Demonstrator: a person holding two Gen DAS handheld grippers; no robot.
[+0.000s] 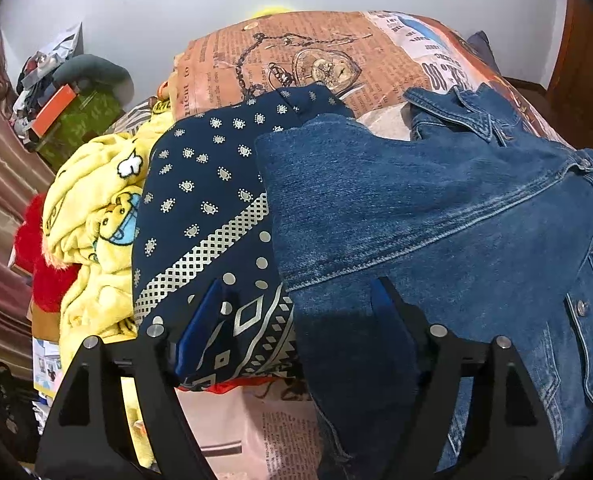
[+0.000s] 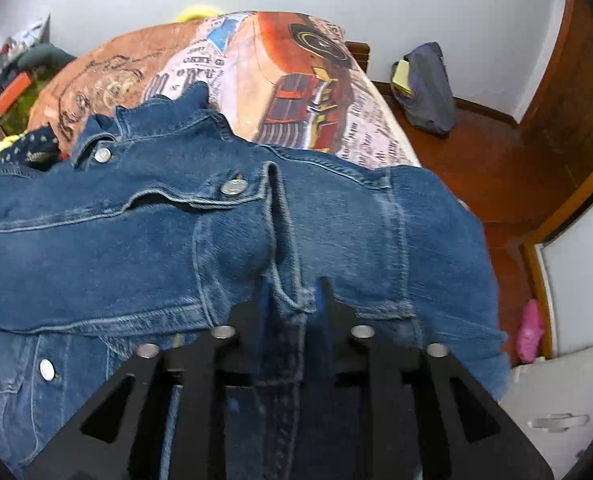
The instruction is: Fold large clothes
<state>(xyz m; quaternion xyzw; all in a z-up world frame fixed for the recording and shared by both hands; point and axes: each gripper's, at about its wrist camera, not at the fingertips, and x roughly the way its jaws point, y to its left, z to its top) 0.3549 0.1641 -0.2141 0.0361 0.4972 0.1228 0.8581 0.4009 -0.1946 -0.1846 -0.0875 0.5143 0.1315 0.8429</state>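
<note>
The left tongs point(image 1: 296, 300) stand wide open over the edge of a denim jacket point(image 1: 436, 216), one finger above its folded sleeve, the other above a navy patterned scarf point(image 1: 200, 184) just beside it; neither pad presses cloth. The right tongs point(image 2: 290, 292) are narrowly parted astride a raised denim seam, and whether the pads pinch it cannot be told. The jacket lies spread on a bed point(image 2: 280, 80) with a newspaper-print cover, a yellow blanket point(image 1: 92, 216) heaped beyond the scarf.
</note>
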